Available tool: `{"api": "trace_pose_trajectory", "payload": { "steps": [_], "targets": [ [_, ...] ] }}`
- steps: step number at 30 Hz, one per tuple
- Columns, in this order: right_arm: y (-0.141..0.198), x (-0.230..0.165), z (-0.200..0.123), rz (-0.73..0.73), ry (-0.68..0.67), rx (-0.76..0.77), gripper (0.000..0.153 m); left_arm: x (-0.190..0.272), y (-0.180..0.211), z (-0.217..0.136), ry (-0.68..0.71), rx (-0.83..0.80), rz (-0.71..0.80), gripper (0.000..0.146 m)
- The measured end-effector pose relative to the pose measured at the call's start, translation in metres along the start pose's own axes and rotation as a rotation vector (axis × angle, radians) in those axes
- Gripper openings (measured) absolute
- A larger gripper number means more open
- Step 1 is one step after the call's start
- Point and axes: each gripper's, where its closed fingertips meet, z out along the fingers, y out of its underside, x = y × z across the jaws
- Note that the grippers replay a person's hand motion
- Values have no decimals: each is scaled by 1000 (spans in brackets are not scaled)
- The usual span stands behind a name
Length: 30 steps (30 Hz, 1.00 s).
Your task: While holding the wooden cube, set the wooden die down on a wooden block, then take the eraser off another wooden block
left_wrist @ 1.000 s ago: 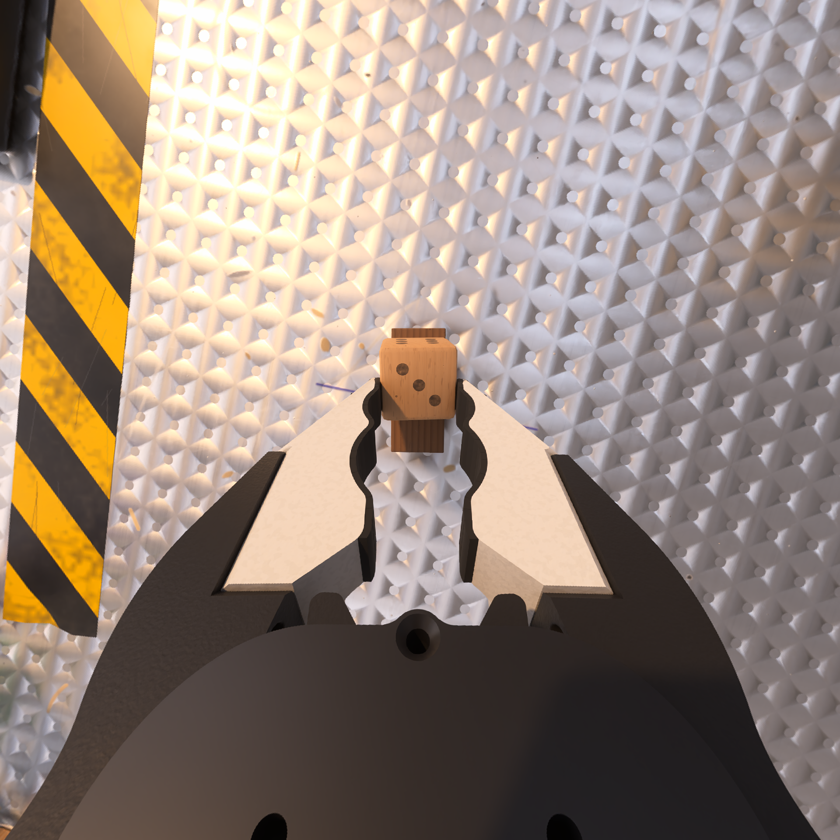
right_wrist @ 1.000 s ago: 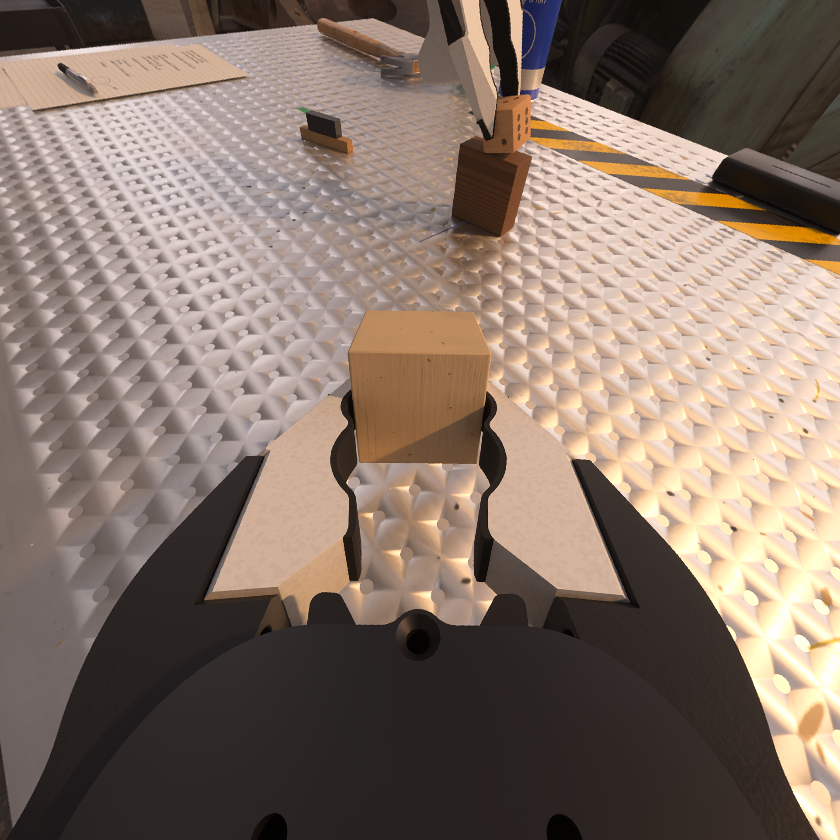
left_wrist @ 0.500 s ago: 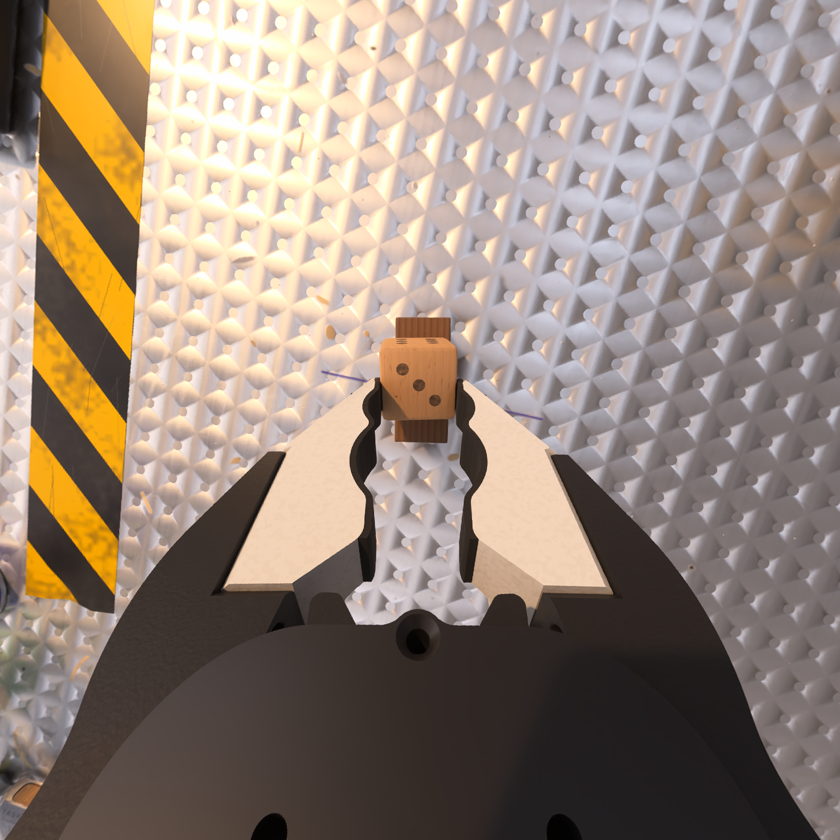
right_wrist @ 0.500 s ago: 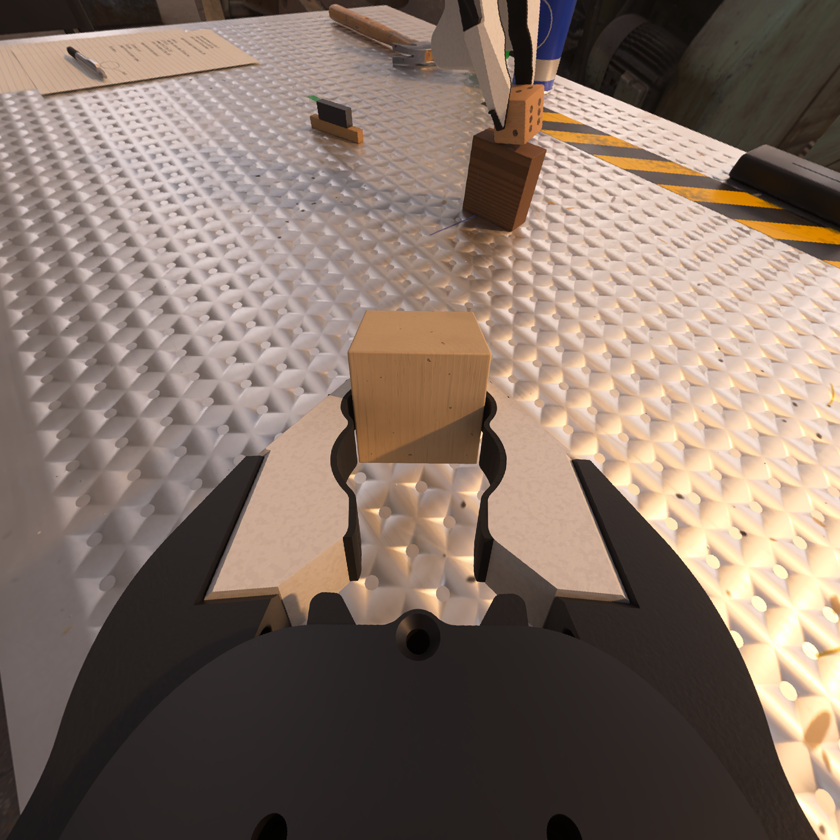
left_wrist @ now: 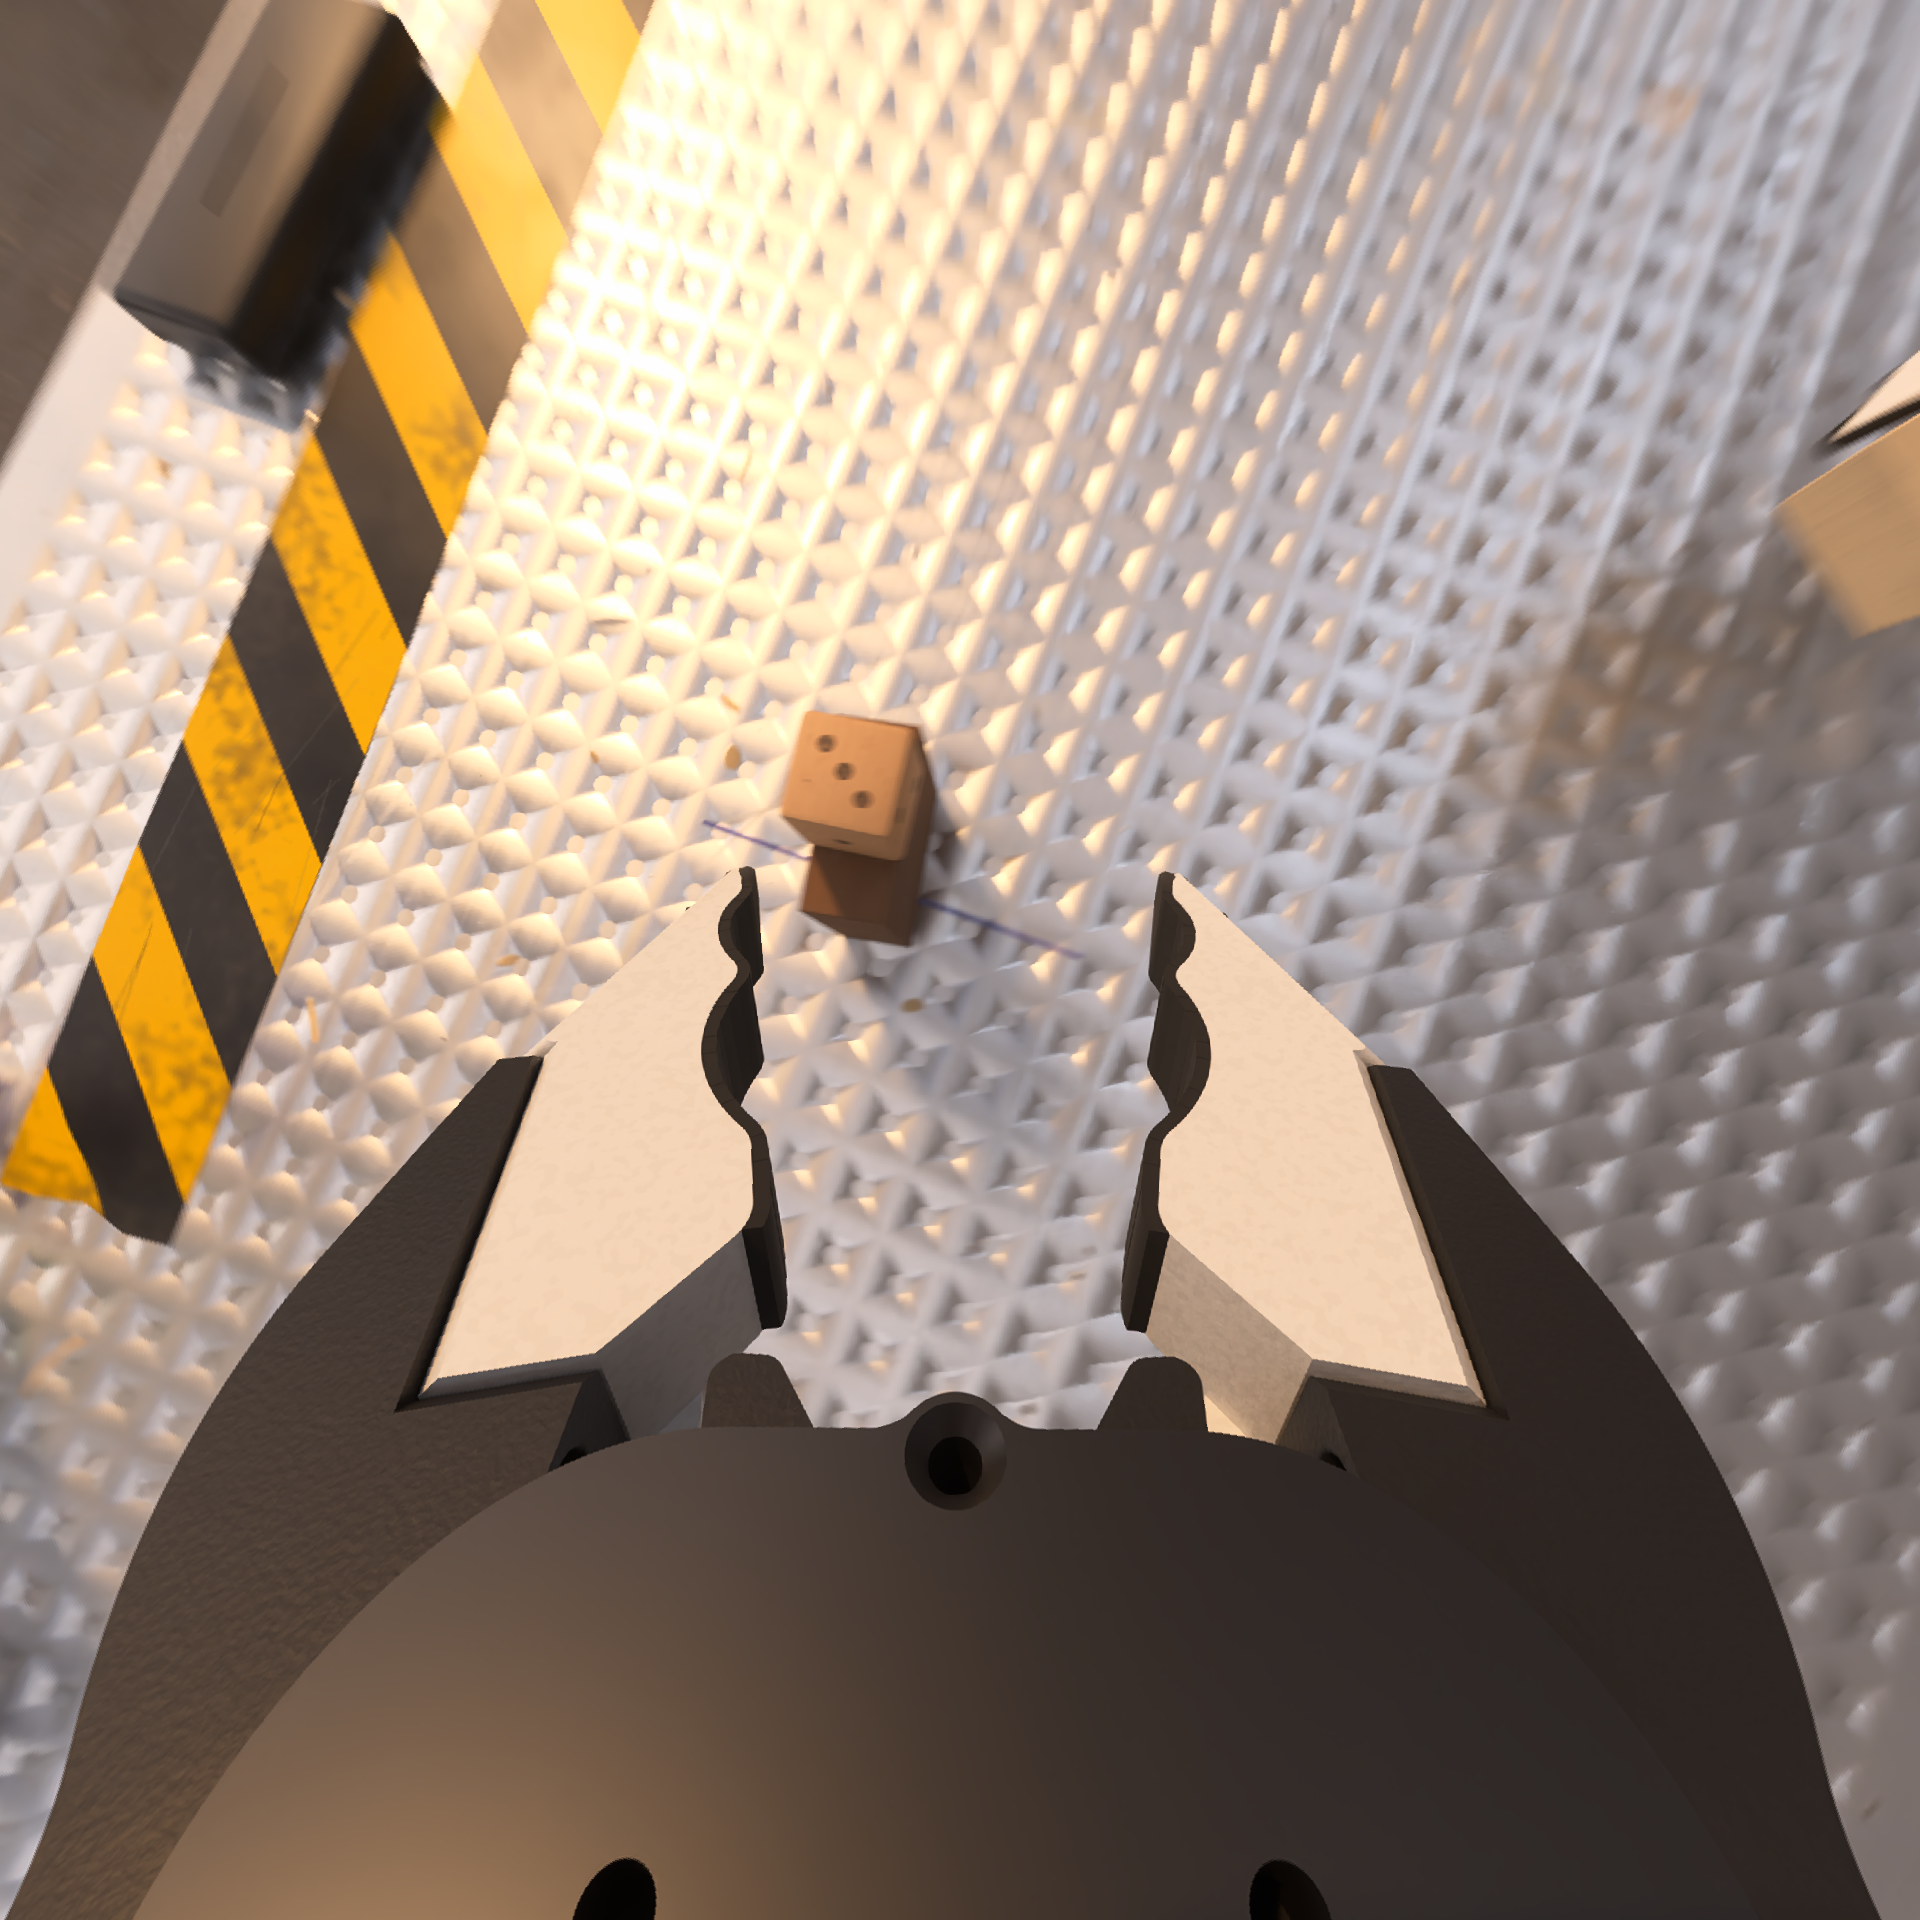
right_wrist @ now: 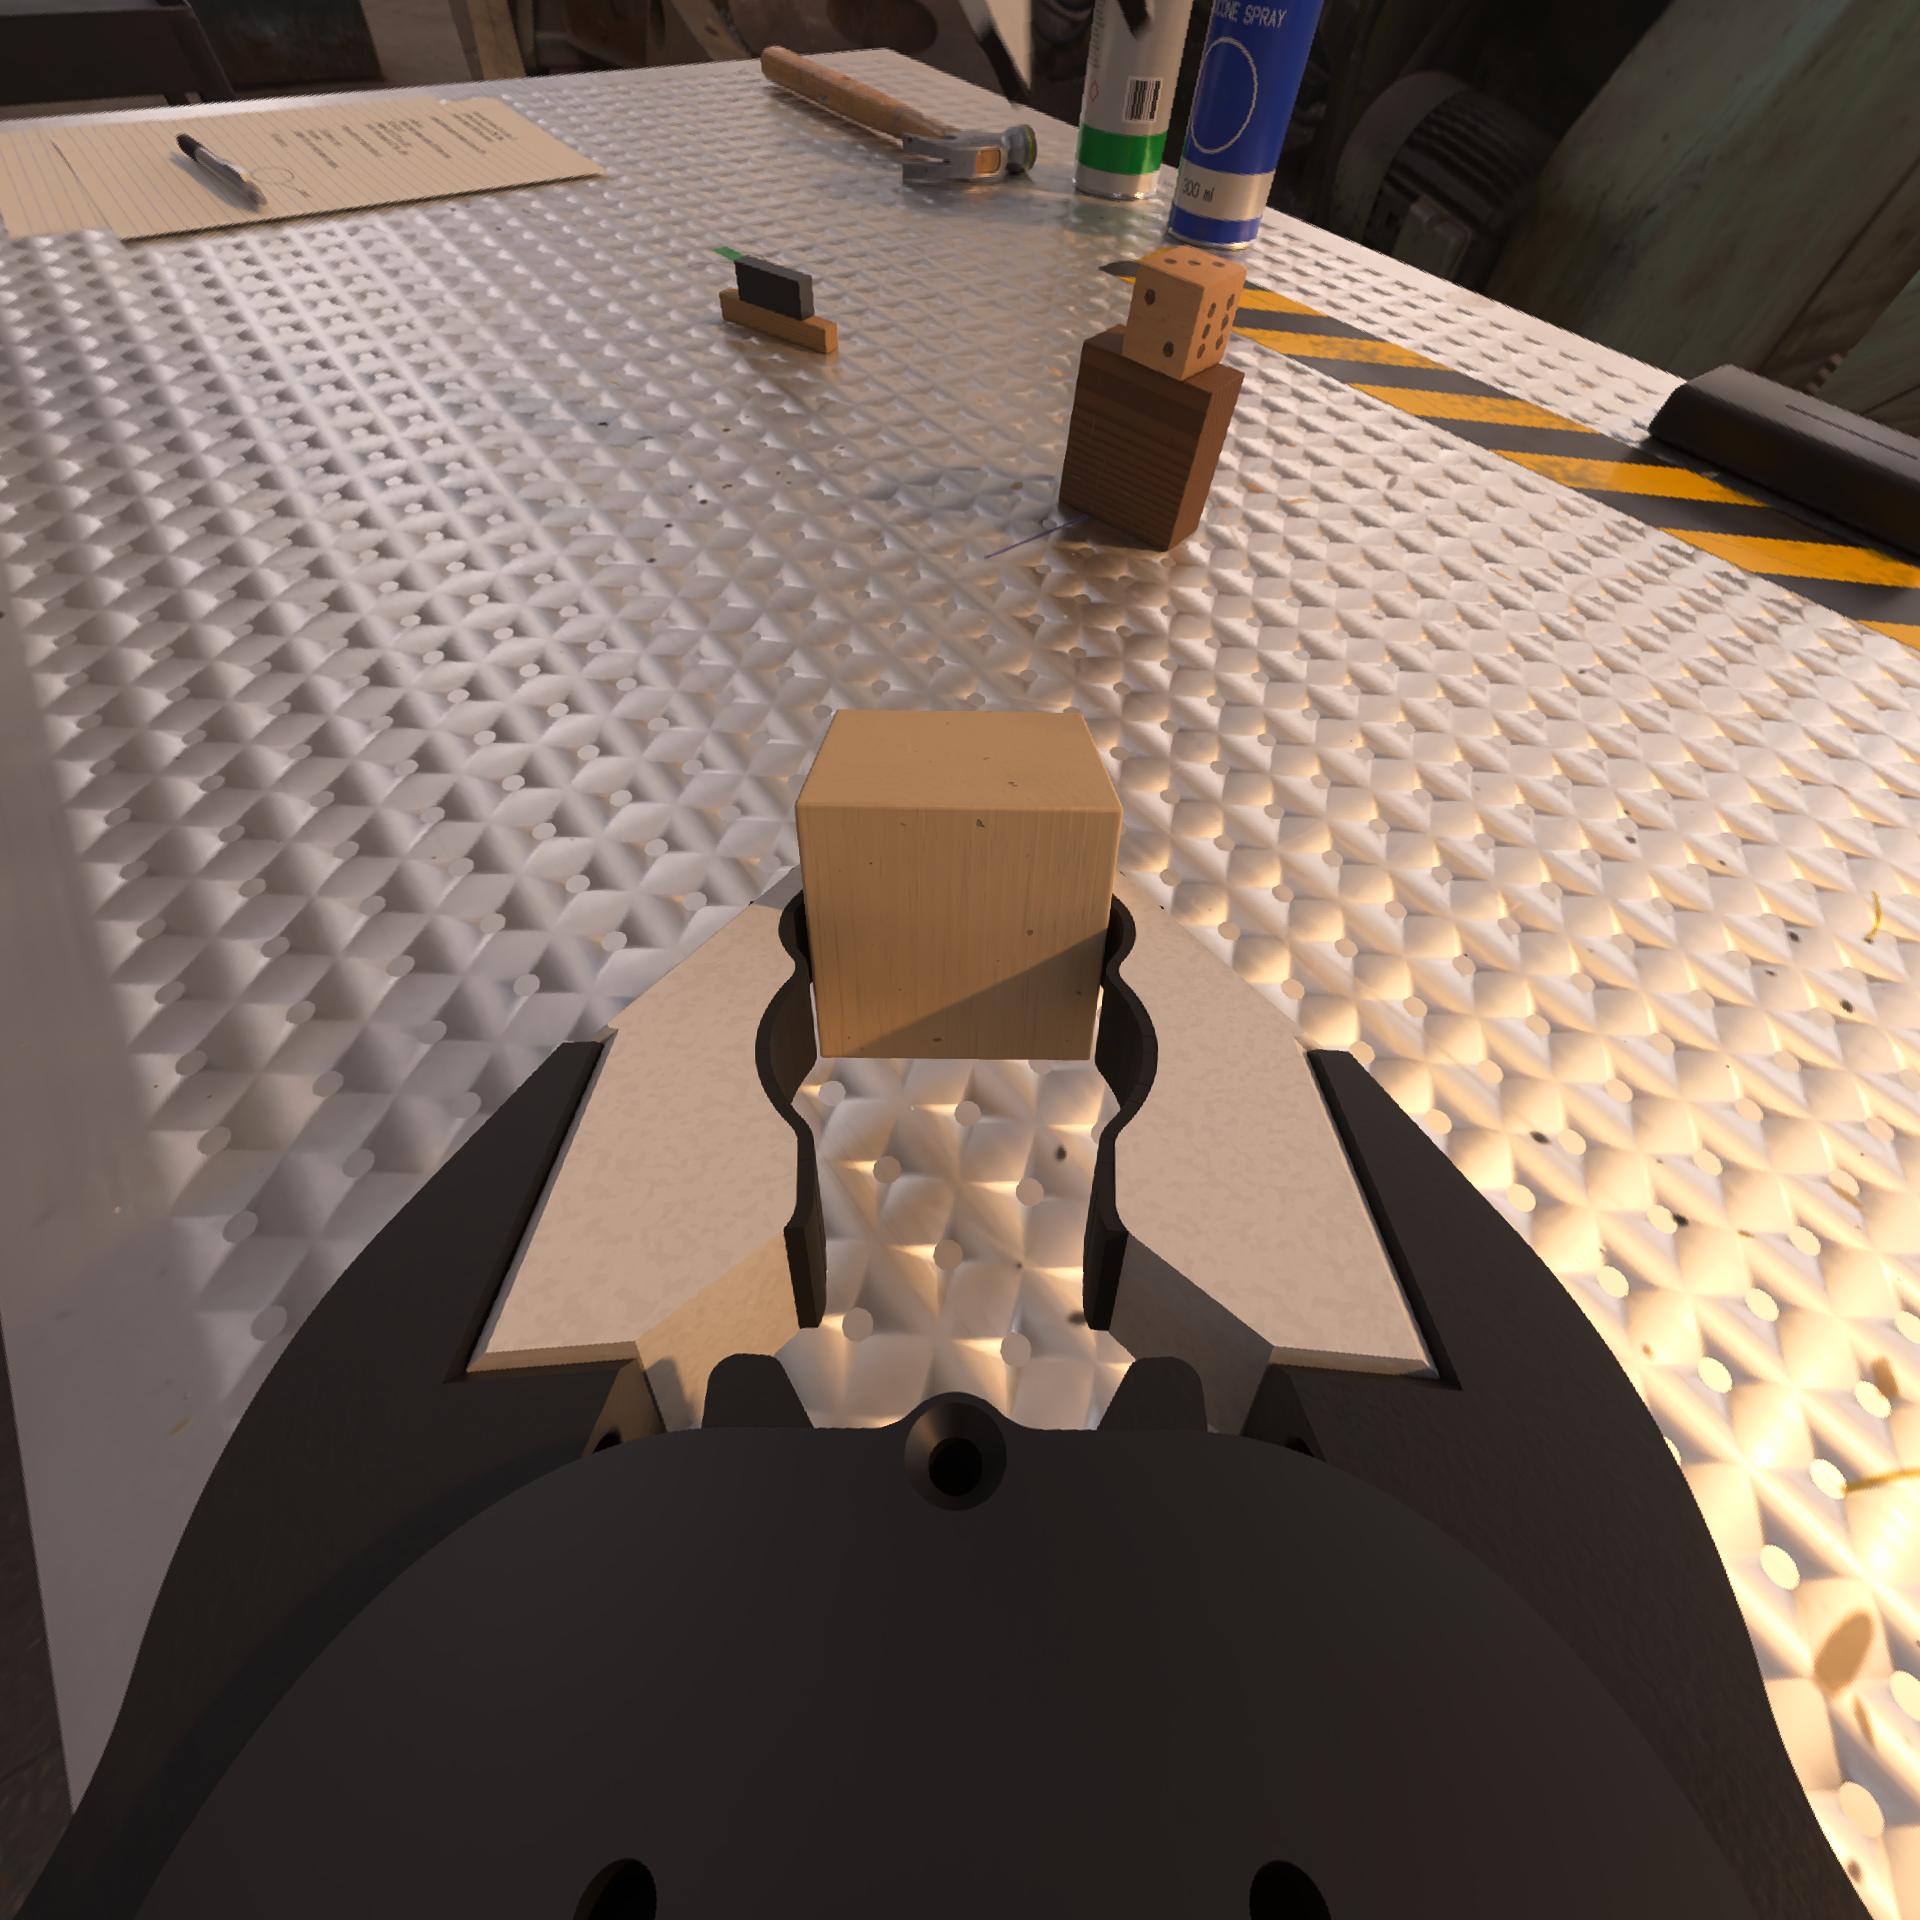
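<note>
Right wrist view, left to right; sheet of paper (right_wrist: 301,156) with pen (right_wrist: 220,171) at 11 o'clock, far corner of the table (right_wrist: 416,644); eraser (right_wrist: 773,286), dark with a green tip, lies on the thin flat wooden block (right_wrist: 779,322) at about 12 o'clock; its long axis runs left-right, slightly skewed, across the view; hammer (right_wrist: 894,120) and two spray cans (right_wrist: 1174,94) beyond; wooden die (right_wrist: 1184,310) sits on the tall dark wooden block (right_wrist: 1148,452) at 1 o'clock, perched toward one edge, corner-on; black bar (right_wrist: 1787,447) over striped tape at 2 o'clock.

Right gripper (right_wrist: 956,971) clenched on the wooden cube (right_wrist: 956,883), lifted off the plate.

Left wrist view: left gripper (left_wrist: 954,883) released, jaws wide, nothing between them; looking down, the die (left_wrist: 854,784) on its block (left_wrist: 862,904) at 12 o'clock just past the tips.

Judgement: die placement done; eraser next; the free left claw must do it, since the right is occupied; the eraser lies off beyond the tall block from the right claw's side, well apart from it; fingers should close across its short width.

Hidden: eraser not in the left view; left claw not in the right view; a pale wooden shape cut off at the left view's 2 o'clock edge, likely the cube; that view is motion-blurred.
</note>
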Motion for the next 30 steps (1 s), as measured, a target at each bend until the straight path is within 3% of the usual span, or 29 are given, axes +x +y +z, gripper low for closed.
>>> {"api": "trace_pose_trajectory", "payload": {
  "steps": [4, 7, 11, 15, 21, 24, 28, 30],
  "targets": [
    [0, 1, -3, -6, 17, 2, 52, 58, 1, -41, -134, 238, -141, 70],
    [2, 4, -4, -9, 38, -5, 52, 105, 23, -46, -248, 333, -312, 70],
    [5, 9, -5, -11, 54, -15, 52, 161, 68, -32, -329, 367, -538, 66],
    [9, 13, -6, -18, 66, -25, 52, 202, 101, -29, -336, 355, -535, 64],
    [10, 10, -5, -16, 56, -27, 52, 205, 116, -47, -384, 455, -497, 62],
    [12, 7, -3, -55, 63, -42, 52, 186, 125, -59, -497, 451, -480, 61],
    [15, 2, -2, -101, 67, -64, 52, 146, 144, -79, -635, 274, -437, 59],
    [16, 0, -2, -110, 59, -68, 52, 124, 153, -87, -589, 128, -391, 58]
  ]
}}
